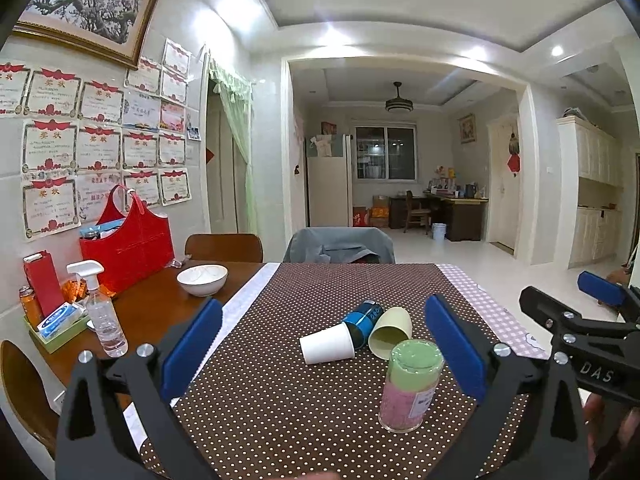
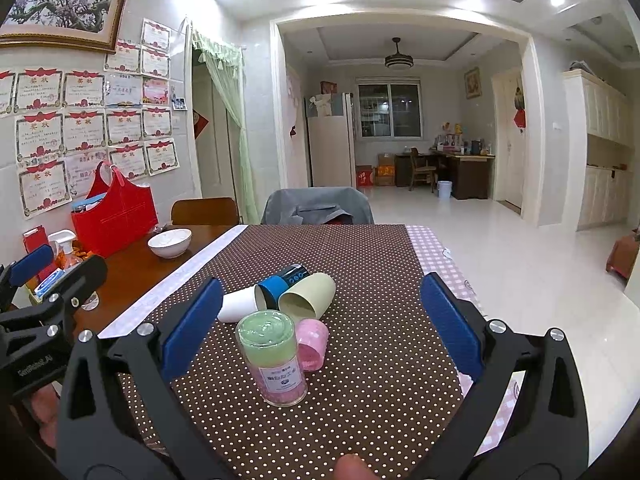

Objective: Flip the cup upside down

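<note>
Right wrist view: right gripper [image 2: 320, 326] spread wide, holding nothing; left gripper [image 1: 322, 344] likewise spread and empty. Nearest on the brown dotted tablecloth [image 2: 360, 420] stands one clear glass jar with green lid [image 2: 274, 358]. Behind it four cups lie tipped in a cluster mid-cloth: pink cup [image 2: 313, 343], pale green cup [image 2: 307, 296], blue cup [image 2: 282, 283], white paper cup [image 2: 239, 305]. Farther left sits one white ceramic bowl [image 2: 169, 242].

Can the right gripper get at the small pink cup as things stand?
Probably not straight on: the right gripper is open, but the upright jar stands right in front of the pink cup, which lies on its side against it. Coming in from the right looks freer.
</note>
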A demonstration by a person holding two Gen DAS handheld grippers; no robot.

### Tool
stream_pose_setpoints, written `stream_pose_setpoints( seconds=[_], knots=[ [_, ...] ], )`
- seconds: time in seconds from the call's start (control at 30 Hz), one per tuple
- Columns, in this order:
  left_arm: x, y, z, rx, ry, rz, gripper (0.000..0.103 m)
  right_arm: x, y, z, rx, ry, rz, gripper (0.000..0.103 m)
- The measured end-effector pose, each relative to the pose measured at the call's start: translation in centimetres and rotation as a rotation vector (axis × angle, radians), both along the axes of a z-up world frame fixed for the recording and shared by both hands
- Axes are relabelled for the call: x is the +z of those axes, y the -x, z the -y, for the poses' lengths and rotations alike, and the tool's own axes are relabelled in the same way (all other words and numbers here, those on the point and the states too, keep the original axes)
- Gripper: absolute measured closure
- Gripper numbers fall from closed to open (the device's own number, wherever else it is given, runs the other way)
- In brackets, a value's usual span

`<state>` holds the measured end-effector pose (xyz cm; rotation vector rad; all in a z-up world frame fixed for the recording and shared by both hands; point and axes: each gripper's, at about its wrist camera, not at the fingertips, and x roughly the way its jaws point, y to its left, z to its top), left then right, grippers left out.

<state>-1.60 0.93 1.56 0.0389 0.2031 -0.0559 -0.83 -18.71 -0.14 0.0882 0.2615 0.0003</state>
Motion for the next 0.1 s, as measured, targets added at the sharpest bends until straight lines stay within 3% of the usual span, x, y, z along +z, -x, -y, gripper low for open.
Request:
stream_pose_setpoints(
  seconds=[0.1],
  knots=[
    [0.0, -0.04, -0.05, 0.008, 0.002, -0.004, 0.004, 0.01, 0.01, 0.0, 0.001, -0.001, 0.0, 0.006]
  ],
)
